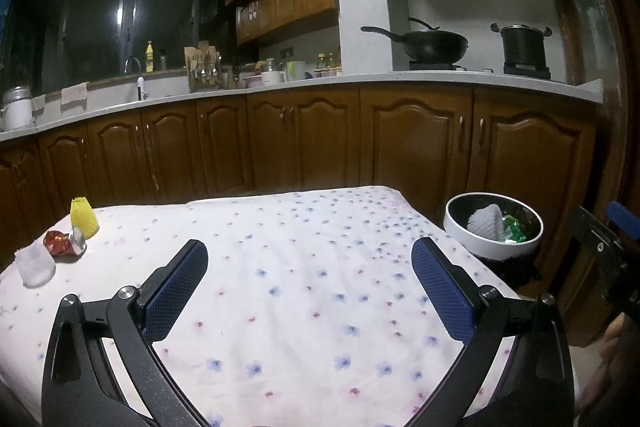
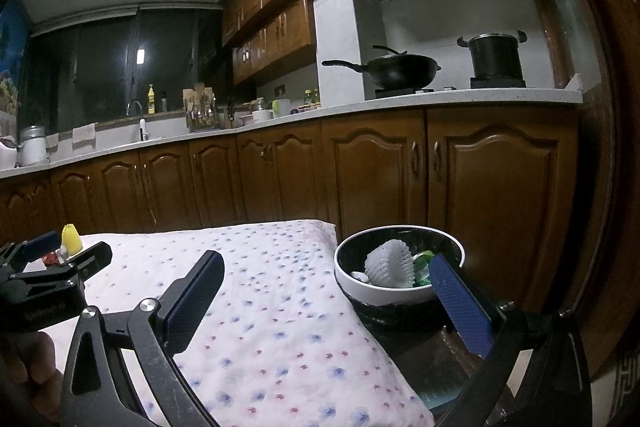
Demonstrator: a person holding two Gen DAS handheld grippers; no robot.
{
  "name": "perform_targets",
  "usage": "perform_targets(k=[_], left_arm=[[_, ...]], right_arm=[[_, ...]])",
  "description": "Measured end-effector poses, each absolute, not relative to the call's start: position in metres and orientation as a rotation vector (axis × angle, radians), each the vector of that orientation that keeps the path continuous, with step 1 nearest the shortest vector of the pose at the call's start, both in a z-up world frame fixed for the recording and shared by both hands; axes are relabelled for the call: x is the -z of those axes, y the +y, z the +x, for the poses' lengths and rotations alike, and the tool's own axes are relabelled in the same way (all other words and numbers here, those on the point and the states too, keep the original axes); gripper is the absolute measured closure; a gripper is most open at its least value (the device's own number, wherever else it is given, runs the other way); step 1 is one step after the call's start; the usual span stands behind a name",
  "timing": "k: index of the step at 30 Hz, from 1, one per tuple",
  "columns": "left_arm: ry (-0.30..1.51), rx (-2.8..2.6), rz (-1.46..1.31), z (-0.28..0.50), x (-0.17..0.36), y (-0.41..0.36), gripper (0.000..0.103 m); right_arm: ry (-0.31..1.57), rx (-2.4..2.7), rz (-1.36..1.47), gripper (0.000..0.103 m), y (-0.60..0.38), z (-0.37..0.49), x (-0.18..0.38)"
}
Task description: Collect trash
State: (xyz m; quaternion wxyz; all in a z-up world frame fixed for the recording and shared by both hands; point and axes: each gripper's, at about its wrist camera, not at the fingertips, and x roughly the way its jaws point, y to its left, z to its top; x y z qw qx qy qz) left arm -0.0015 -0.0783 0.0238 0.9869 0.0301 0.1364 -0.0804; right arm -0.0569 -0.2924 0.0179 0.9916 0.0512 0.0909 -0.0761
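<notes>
Both tools are up over the table [image 1: 320, 287], the one with the white flowered cloth, and both are empty. The left tool [image 1: 310, 263] has its blue-padded fingers spread wide, nothing between them, hanging above the bare middle of the cloth. The right tool [image 2: 328, 281] is just as wide open, its left finger over the cloth and its right finger lying across the near rim of the trash bin [image 2: 400, 295], with nothing gripped.

Trash on the table: from the left wrist view, off at ten o'clock sits a little cluster. There's a yellow foam net [image 1: 84, 218] standing upright, a crumpled red wrapper [image 1: 60, 243] just in front of it with a shiny silver piece [image 1: 78, 239] touching it, and a white foam net [image 1: 35, 265] nearest the table's left edge.

The bin, white-rimmed with a dark liner, stands just beside the table's far right corner, at two o'clock from the left tool. Inside it lie a white foam net [image 2: 390, 265] and some green wrapper [image 1: 514, 227]. Behind everything run wooden cabinets [image 1: 304, 143].
</notes>
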Motion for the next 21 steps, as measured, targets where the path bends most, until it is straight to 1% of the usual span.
perform_targets(k=[21], left_arm=[[0.274,0.176,0.061,-0.0016,-0.0221,-0.0777,0.0]], right_arm=[[0.175,0.147,0.097,0.0,-0.29,-0.0587,-0.0179]])
